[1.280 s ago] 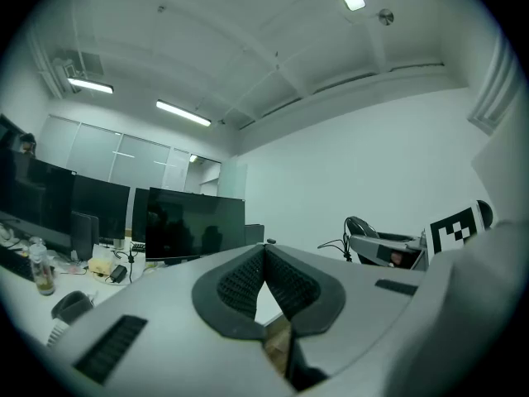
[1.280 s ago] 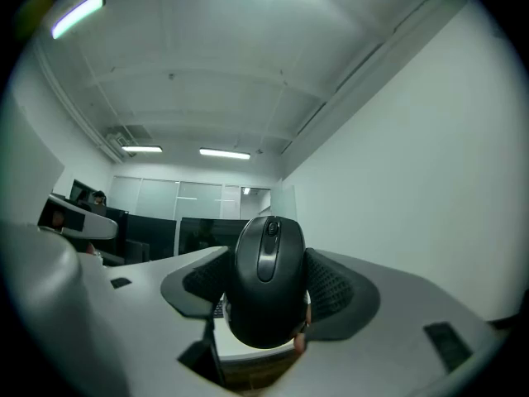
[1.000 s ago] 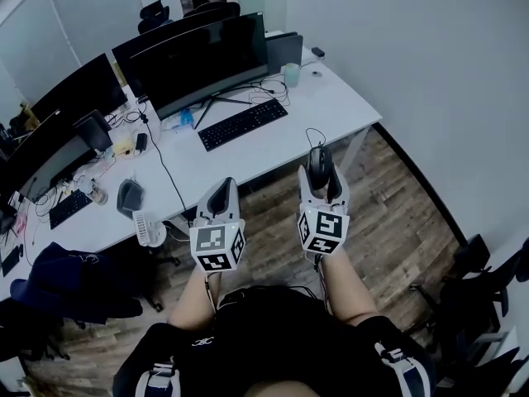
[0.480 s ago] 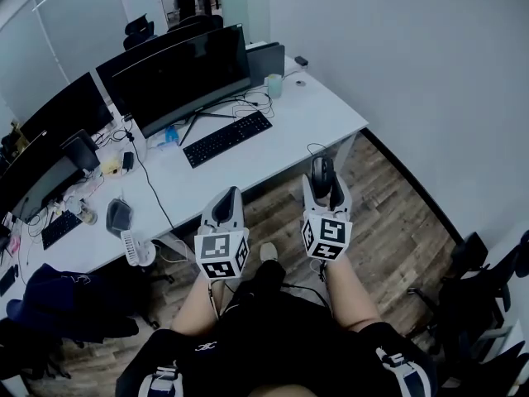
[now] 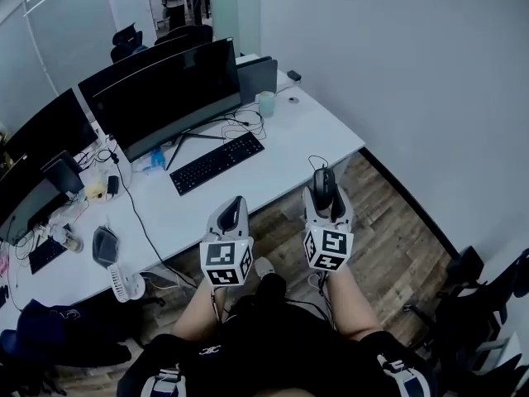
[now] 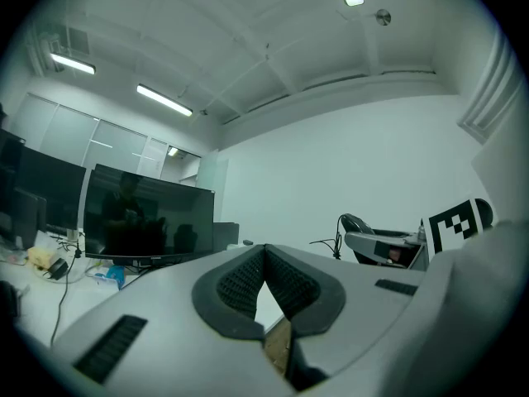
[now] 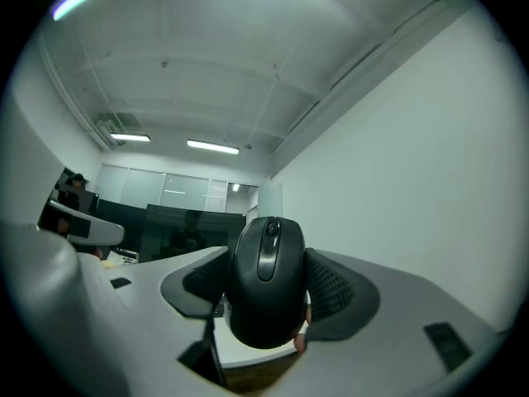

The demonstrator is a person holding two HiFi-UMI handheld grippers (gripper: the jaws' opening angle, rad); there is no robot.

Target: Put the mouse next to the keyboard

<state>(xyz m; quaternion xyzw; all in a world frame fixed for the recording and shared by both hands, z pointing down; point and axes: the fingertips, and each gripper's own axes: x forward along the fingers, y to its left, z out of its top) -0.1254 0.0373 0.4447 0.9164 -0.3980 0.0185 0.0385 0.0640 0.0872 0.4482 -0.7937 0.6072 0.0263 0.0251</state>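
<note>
My right gripper (image 5: pixel 324 195) is shut on a black wired mouse (image 5: pixel 322 185), held in the air off the near edge of the white desk (image 5: pixel 302 139). The right gripper view shows the mouse (image 7: pixel 267 279) squeezed between the two dark pads, wheel end up, with my right gripper (image 7: pixel 266 292) tilted upward. A black keyboard (image 5: pixel 216 162) lies on the desk in front of a wide black monitor (image 5: pixel 161 96). My left gripper (image 5: pixel 231 217) hangs level with the right one, also short of the desk. Its pads (image 6: pixel 246 281) meet with nothing between them, and my left gripper (image 6: pixel 264 263) points up.
A grey box (image 5: pixel 258 77) and a pale cup (image 5: pixel 266 103) stand at the desk's back right, with cables beside them. More monitors, a second keyboard (image 5: pixel 45 254), a small fan (image 5: pixel 126 287) and clutter fill the left desk. Office chairs stand on the wooden floor at right (image 5: pixel 463 267).
The desk and keyboard have slid up and left in the head view as the person steps. Both grippers keep their hold and height, the mouse still in the right one.
</note>
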